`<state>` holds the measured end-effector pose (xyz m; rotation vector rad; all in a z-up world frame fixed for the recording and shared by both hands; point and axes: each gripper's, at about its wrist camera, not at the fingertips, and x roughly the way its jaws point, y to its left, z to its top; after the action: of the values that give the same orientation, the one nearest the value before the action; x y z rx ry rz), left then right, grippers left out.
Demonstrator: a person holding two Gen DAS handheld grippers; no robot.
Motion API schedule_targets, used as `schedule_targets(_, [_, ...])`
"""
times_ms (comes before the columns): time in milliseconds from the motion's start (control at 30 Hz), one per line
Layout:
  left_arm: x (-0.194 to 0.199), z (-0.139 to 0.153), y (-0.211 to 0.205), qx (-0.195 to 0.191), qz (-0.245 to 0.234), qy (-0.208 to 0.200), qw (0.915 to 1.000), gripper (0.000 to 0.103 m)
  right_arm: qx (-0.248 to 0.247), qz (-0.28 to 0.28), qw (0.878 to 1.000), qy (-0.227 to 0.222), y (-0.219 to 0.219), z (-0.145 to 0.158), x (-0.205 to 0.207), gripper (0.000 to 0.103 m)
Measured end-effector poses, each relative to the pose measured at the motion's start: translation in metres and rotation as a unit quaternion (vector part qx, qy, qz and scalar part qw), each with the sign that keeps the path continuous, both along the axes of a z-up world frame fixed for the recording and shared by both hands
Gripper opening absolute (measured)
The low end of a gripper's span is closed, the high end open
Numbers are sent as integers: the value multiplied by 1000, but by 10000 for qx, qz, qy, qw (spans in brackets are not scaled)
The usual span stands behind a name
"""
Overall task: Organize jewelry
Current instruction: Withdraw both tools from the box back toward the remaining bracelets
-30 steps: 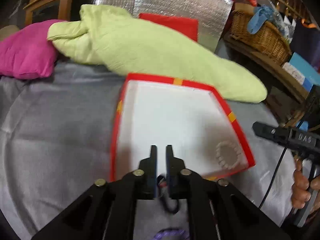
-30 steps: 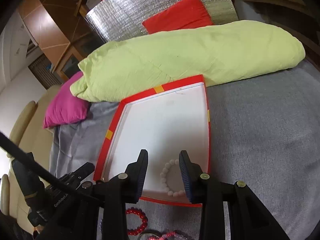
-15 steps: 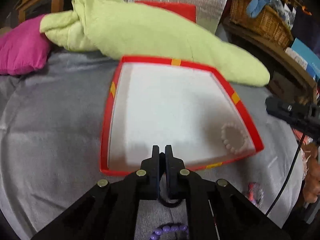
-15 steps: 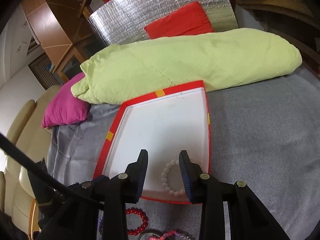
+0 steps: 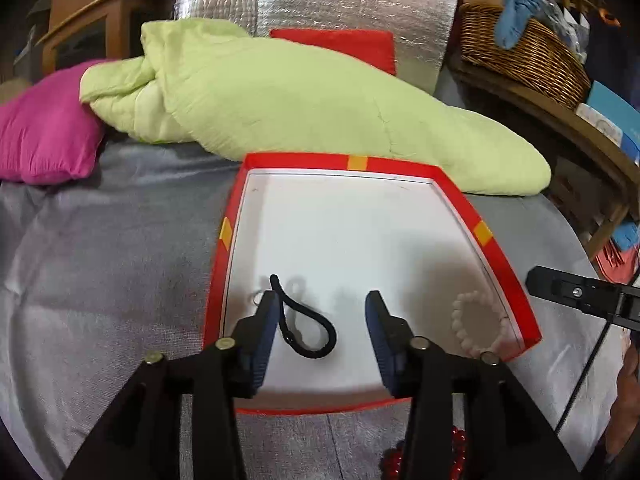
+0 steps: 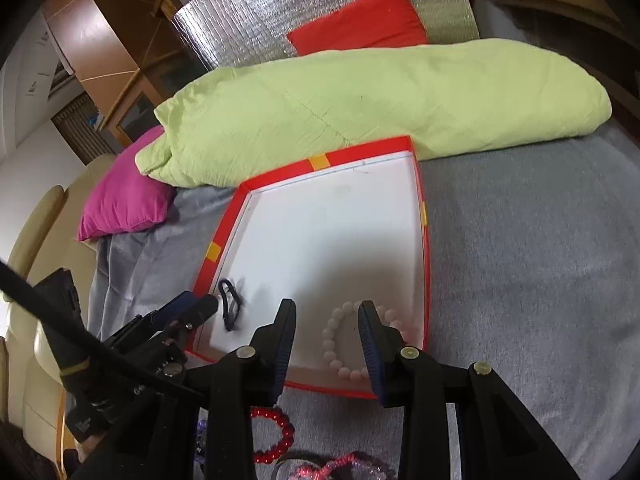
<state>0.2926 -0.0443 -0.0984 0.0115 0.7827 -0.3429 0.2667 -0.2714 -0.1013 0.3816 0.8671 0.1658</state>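
Note:
A red-rimmed box lid with a white floor (image 5: 496,256) (image 6: 426,264) lies on the grey bed cover. A black cord loop (image 5: 308,328) (image 6: 230,306) lies on its near left floor, between the fingers of my open left gripper (image 5: 322,308), touching the left finger. A white bead bracelet (image 5: 476,330) (image 6: 336,344) lies in the near right corner. My right gripper (image 6: 326,316) is open above that bracelet. A red bead bracelet (image 6: 276,436) and pink and purple pieces (image 6: 344,466) lie on the cover in front of the box.
A rolled light-green quilt (image 5: 304,96) lies right behind the box. A pink pillow (image 5: 44,136) is at the left, a red cushion (image 5: 340,46) and silver foil mat behind. A wicker basket (image 5: 524,56) stands on a shelf at the right.
My left gripper moved forward over the box, opened, and let go of the black cord, which now lies on the white floor. The right gripper has barely moved.

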Motion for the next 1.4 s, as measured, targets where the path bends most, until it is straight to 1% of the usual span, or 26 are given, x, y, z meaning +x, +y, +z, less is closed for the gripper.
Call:
schedule_targets(67, [-5, 5, 2, -62, 3, -17, 10000, 57, -270, -83, 9995, -152, 1, 4, -5, 35])
schedule_targets(133, [-12, 8, 6, -71, -25, -24, 10000, 62, -648, -231, 9966, -448, 1, 14, -14, 35])
schedule_targets(233, [-32, 18, 14, 88, -4, -184, 9998, 62, -1173, -638, 9829, -1268, -3, 37, -38, 35])
schedule_targets(300, [-52, 31, 25, 148, 71, -519, 9985, 62, -1216, -1023, 9699, -1845, -11, 49, -59, 50])
schedule_targets(333, [-61, 37, 30, 191, 127, -712, 9972, 63, -1164, -1213, 9645, -2037, -16, 51, -67, 69])
schedule_targets(367, [-71, 43, 36, 274, 205, -956, 9948, 68, -1054, -1446, 9585, -2218, -22, 52, -76, 83])
schedule_targets(400, [-79, 48, 40, 401, 287, -1191, 9917, 70, -878, -1649, 9558, -2269, -31, 50, -81, 86])
schedule_targets(433, [-87, 51, 44, 573, 368, -1411, 9877, 72, -721, -1722, 9580, -2179, -37, 48, -81, 86])
schedule_targets(467, [-95, 53, 48, 788, 447, -1601, 9829, 74, -545, -1763, 9625, -1986, -44, 43, -81, 86])
schedule_targets(533, [-104, 51, 54, 1236, 627, -1787, 9741, 76, -262, -1815, 9707, -1555, -55, 31, -81, 85])
schedule_targets(567, [-106, 49, 59, 1351, 715, -1781, 9721, 77, -183, -1920, 9722, -1332, -60, 23, -85, 85])
schedule_targets(600, [-105, 46, 66, 1386, 811, -1698, 9723, 77, -143, -1997, 9734, -1117, -65, 15, -88, 85])
schedule_targets(633, [-104, 43, 73, 1331, 874, -1569, 9747, 77, -134, -2023, 9742, -991, -67, 11, -90, 84])
schedule_targets(667, [-101, 42, 84, 1154, 963, -1375, 9790, 77, -146, -2050, 9755, -782, -70, 5, -92, 82])
schedule_targets(700, [-99, 41, 92, 948, 1043, -1219, 9825, 77, -146, -2056, 9763, -660, -71, 2, -94, 82])
schedule_targets(733, [-97, 38, 106, 539, 1191, -938, 9870, 77, -142, -2051, 9770, -566, -72, -2, -97, 82])
schedule_targets(767, [-98, 35, 114, 237, 1281, -723, 9888, 77, -149, -2021, 9782, -461, -71, -4, -101, 82])
schedule_targets(800, [-97, 28, 128, -334, 1408, -303, 9890, 77, -179, -1957, 9799, -349, -69, -6, -105, 82])
schedule_targets(867, [-100, 16, 142, -927, 1512, 204, 9839, 76, -257, -1786, 9834, -196, -62, -8, -115, 80])
schedule_targets(900, [-102, 8, 148, -1254, 1551, 487, 9787, 76, -328, -1701, 9848, -152, -58, -8, -118, 80])
schedule_targets(933, [-106, 2, 148, -1371, 1550, 592, 9766, 76, -423, -1623, 9858, -120, -53, -7, -122, 79])
schedule_targets(967, [-110, 0, 147, -1383, 1527, 615, 9766, 76, -574, -1517, 9867, -89, -47, -5, -128, 78])
schedule_targets(1067, [-124, 4, 138, -1266, 1355, 417, 9818, 76, -958, -1281, 9871, -42, -34, -1, -142, 77])
schedule_targets(1167, [-133, 2, 126, -1104, 1225, 271, 9859, 76, -1209, -1161, 9858, -105, -29, 7, -152, 77])
schedule_targets(1300, [-144, -11, 118, -1170, 988, 538, 9867, 76, -1283, -1134, 9851, -187, -30, 15, -159, 77])
schedule_targets(1400, [-153, -15, 114, -1144, 923, 621, 9872, 76, -1294, -1148, 9847, -212, -30, 16, -162, 77])
